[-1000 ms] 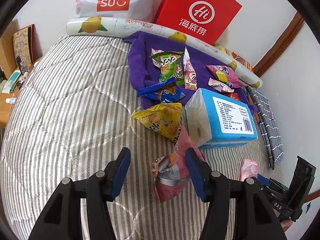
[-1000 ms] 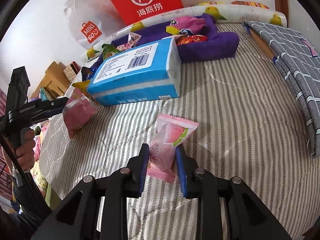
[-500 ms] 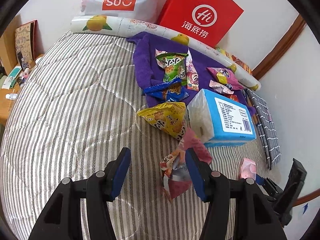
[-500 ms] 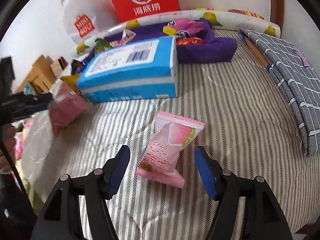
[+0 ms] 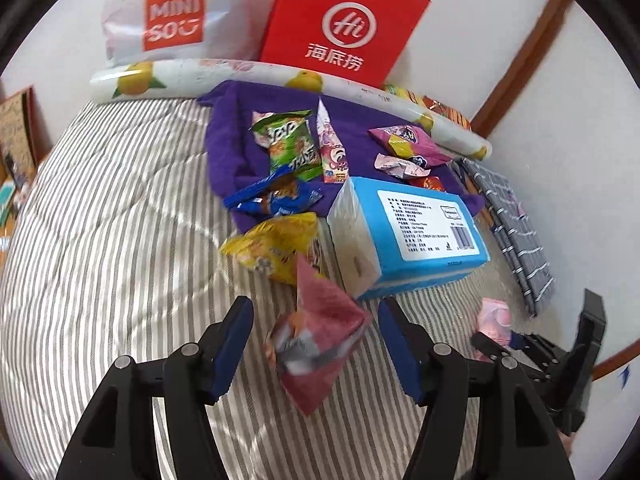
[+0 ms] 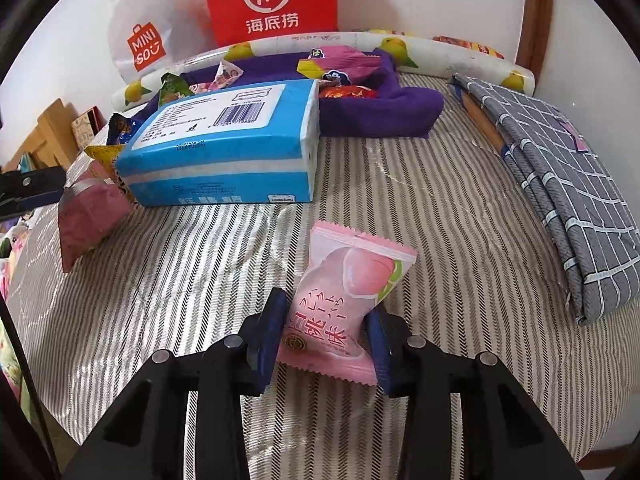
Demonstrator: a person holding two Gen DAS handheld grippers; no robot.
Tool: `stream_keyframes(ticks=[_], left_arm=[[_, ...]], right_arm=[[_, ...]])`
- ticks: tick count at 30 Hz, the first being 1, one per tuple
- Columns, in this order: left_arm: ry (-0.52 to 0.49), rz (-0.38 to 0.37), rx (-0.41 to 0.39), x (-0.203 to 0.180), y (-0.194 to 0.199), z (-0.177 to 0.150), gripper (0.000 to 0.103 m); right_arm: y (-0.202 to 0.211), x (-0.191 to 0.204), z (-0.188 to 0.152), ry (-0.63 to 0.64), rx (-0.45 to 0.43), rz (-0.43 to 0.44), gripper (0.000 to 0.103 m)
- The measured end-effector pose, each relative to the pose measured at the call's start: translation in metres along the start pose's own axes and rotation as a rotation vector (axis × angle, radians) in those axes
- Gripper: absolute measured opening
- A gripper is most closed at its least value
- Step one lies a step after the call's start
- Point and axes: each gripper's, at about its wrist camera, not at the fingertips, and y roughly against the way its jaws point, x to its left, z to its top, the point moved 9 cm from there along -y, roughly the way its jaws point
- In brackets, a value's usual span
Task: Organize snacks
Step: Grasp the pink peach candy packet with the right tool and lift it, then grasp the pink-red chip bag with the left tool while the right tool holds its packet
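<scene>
A dark red snack bag (image 5: pixel 316 340) lies on the striped bed between my left gripper's (image 5: pixel 314 306) fingers. Its jaws are opening, with a gap on both sides of the bag. The right wrist view shows the same bag (image 6: pixel 88 216) resting beside the left gripper (image 6: pixel 32 188). A pink peach packet (image 6: pixel 340 304) stands between my right gripper's (image 6: pixel 326 304) blue pads; the jaws are closing and both pads touch it. In the left wrist view that packet (image 5: pixel 494 316) shows at the right gripper's (image 5: pixel 516 340) tip.
A blue tissue pack (image 5: pixel 408 232) lies just beyond both grippers, with a yellow snack bag (image 5: pixel 276 248) beside it. Several snacks sit on a purple towel (image 5: pixel 228 140) further back. Red (image 5: pixel 340 20) and white (image 5: pixel 168 20) shopping bags lean on the wall. A grey checked cloth (image 6: pixel 560 184) lies at the right.
The left jaws have widened and the red bag has come free of them. The right gripper let go of the pink packet, opened wide, then closed on it again.
</scene>
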Motion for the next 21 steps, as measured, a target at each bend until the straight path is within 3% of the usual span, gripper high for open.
stream_keyframes(ticks=[10, 21], left_arm=[[-0.115, 0.008, 0.116, -0.013, -0.03, -0.019, 0.063], [-0.112, 0.029, 0.136, -0.015, -0.042, -0.033, 0.062]], right_arm=[[0.0, -0.001, -0.002, 0.012, -0.013, 0.007, 0.04], [0.0, -0.002, 0.0, 0.005, -0.013, 0.013, 0.04]])
